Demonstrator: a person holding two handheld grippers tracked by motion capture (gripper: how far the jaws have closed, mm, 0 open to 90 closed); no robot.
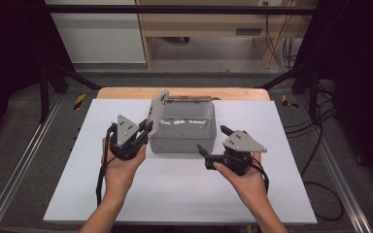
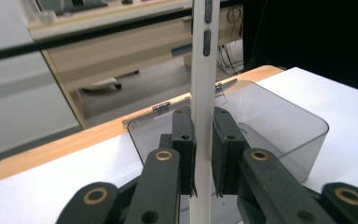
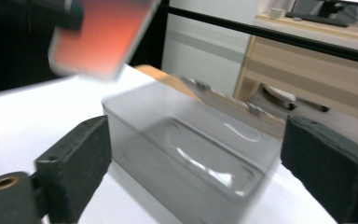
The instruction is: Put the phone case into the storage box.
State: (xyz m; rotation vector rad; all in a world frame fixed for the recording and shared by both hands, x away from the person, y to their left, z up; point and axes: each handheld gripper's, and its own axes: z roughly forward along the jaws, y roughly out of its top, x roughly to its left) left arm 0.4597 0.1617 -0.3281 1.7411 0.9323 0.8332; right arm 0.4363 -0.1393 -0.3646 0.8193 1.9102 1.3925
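A clear grey plastic box (image 1: 182, 144) stands open at the middle back of the white board. My left gripper (image 1: 147, 130) is at the box's left corner, shut on the lower part of a flat phone-like slab (image 1: 158, 109) that stands on edge and tilts over the box. In the left gripper view the pads (image 2: 185, 149) clamp the slab's white edge (image 2: 204, 70), which carries side buttons, with the box (image 2: 307, 135) behind. My right gripper (image 1: 211, 139) is open by the box's right front corner. In its own view the gripper (image 3: 200, 163) has wide jaws framing the box (image 3: 168, 163), apart from it, and the slab (image 3: 102, 32) is blurred at upper left.
The white board (image 1: 175, 194) lies on a wooden table (image 1: 126, 92). Small hinges (image 1: 189, 98) line the box's back rim. Metal rails (image 1: 19, 165) run along both sides, and cables (image 1: 320, 145) trail on the floor at right. A wooden desk (image 1: 199, 24) stands beyond.
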